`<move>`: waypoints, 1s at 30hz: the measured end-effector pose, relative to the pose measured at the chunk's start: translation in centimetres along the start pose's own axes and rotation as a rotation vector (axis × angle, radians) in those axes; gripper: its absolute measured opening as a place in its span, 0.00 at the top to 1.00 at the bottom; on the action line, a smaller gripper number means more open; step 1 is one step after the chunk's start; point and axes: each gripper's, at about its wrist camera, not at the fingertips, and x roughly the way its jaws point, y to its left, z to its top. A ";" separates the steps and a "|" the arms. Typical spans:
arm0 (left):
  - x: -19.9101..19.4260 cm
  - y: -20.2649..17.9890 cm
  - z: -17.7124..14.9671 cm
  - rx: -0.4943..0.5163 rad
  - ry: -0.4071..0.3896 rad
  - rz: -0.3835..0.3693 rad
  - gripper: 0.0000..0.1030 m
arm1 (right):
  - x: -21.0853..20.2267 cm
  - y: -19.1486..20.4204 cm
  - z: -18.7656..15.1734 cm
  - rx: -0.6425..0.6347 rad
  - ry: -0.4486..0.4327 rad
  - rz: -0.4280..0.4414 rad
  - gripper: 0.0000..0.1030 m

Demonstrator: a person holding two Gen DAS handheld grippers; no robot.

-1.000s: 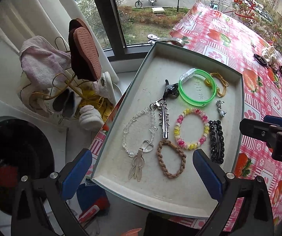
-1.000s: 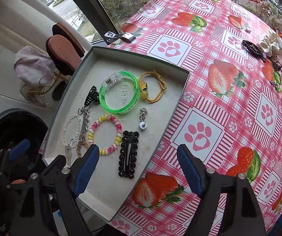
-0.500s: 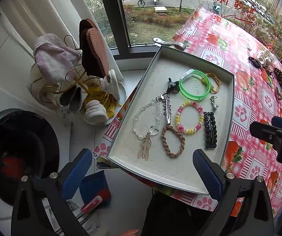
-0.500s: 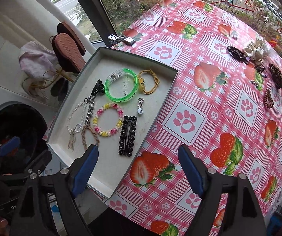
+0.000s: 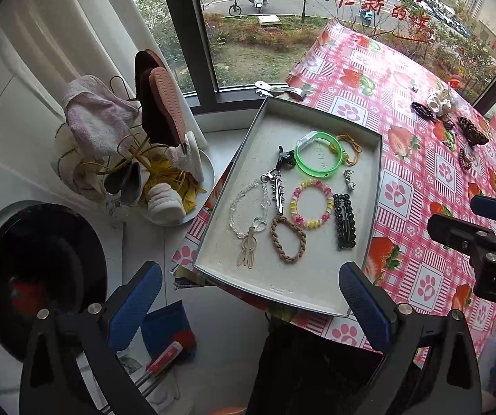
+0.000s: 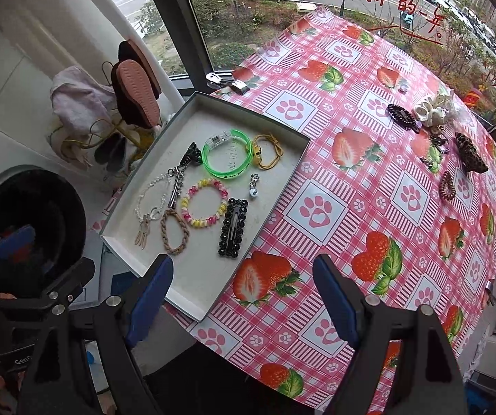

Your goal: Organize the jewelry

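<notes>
Jewelry fills the grey tray (image 5: 374,186) at the centre of my left view and the centre left of my right view. Both views take in more than a second ago: the tray looks smaller and more of the strawberry tablecloth (image 6: 368,186) shows, since both my hands have risen. Nothing in the tray has shifted. It holds the green bangle (image 5: 318,159), yellow cord bracelet (image 5: 351,145), pink-and-yellow bead bracelet (image 5: 311,204), black beaded hair clip (image 5: 344,221), braided brown band (image 5: 287,238), clear crystal bracelet (image 5: 248,207), a spiked silver clip (image 5: 278,193) and a small charm (image 5: 349,180). More hair pieces (image 6: 469,152) lie loose at the right of the cloth. My left gripper (image 5: 249,306) and right gripper (image 6: 242,299) both gape wide, holding nothing.
</notes>
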 end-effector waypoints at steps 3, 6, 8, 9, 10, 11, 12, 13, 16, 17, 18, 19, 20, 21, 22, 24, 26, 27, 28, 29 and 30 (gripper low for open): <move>-0.7 -0.1 -0.1 0.008 -0.002 0.004 0.00 | -0.9 0.2 -0.2 -0.001 -0.005 -0.012 0.17; -1.2 -0.1 -0.1 0.013 0.002 0.012 0.00 | -1.7 0.4 -0.6 0.006 -0.012 -0.018 0.17; -1.6 -0.1 -0.1 0.014 -0.001 0.010 0.00 | -2.1 0.5 -0.8 0.014 -0.015 -0.025 0.17; -1.7 -0.1 -0.1 0.014 -0.002 0.008 0.00 | -2.2 0.5 -0.8 0.017 -0.015 -0.029 0.17; -1.8 0.0 -0.1 0.013 -0.001 0.007 0.00 | -2.4 0.5 -0.9 0.019 -0.016 -0.032 0.17; -1.9 0.0 -0.1 0.013 -0.002 0.007 0.00 | -2.5 0.5 -0.9 0.020 -0.017 -0.035 0.17; -1.9 0.0 -0.2 0.014 -0.002 0.007 0.00 | -2.6 0.5 -1.0 0.020 -0.018 -0.037 0.17; -2.0 0.0 -0.1 0.016 -0.002 0.006 0.00 | -2.7 0.6 -1.0 0.021 -0.020 -0.039 0.17; -2.3 0.1 0.0 0.023 -0.004 0.008 0.00 | -2.9 0.8 -0.9 0.020 -0.022 -0.042 0.17; -2.3 0.2 0.0 0.024 -0.005 0.009 0.00 | -2.9 0.9 -0.9 0.021 -0.023 -0.043 0.17; -2.4 0.2 0.1 0.024 -0.005 0.009 0.00 | -3.0 1.0 -0.9 0.020 -0.025 -0.043 0.17; -2.4 0.3 0.1 0.023 -0.004 0.009 0.00 | -3.0 1.1 -0.9 0.019 -0.025 -0.043 0.17; -2.4 0.3 0.1 0.023 -0.005 0.007 0.00 | -3.0 1.1 -0.8 0.019 -0.026 -0.044 0.17; -2.4 0.3 0.1 0.023 -0.005 0.006 0.00 | -3.1 1.2 -0.7 0.018 -0.026 -0.044 0.17; -2.4 0.3 0.1 0.023 -0.004 0.007 0.00 | -3.0 1.3 -0.7 0.018 -0.027 -0.044 0.17; -2.4 0.4 0.1 0.024 -0.002 0.006 0.00 | -3.0 1.4 -0.6 0.018 -0.028 -0.047 0.17; -2.3 0.5 0.1 0.023 0.001 0.006 0.00 | -3.0 1.4 -0.5 0.018 -0.027 -0.048 0.17; -2.2 0.6 0.1 0.021 0.003 0.005 0.00 | -3.0 1.4 -0.5 0.018 -0.026 -0.048 0.17; -2.2 0.6 0.1 0.020 0.005 0.005 0.00 | -3.0 1.4 -0.5 0.017 -0.025 -0.049 0.17; -2.2 0.6 0.1 0.019 0.005 0.004 0.00 | -3.0 1.4 -0.5 0.016 -0.025 -0.049 0.17; -2.1 0.6 0.1 0.020 0.005 0.004 0.00 | -3.0 1.4 -0.4 0.017 -0.024 -0.048 0.17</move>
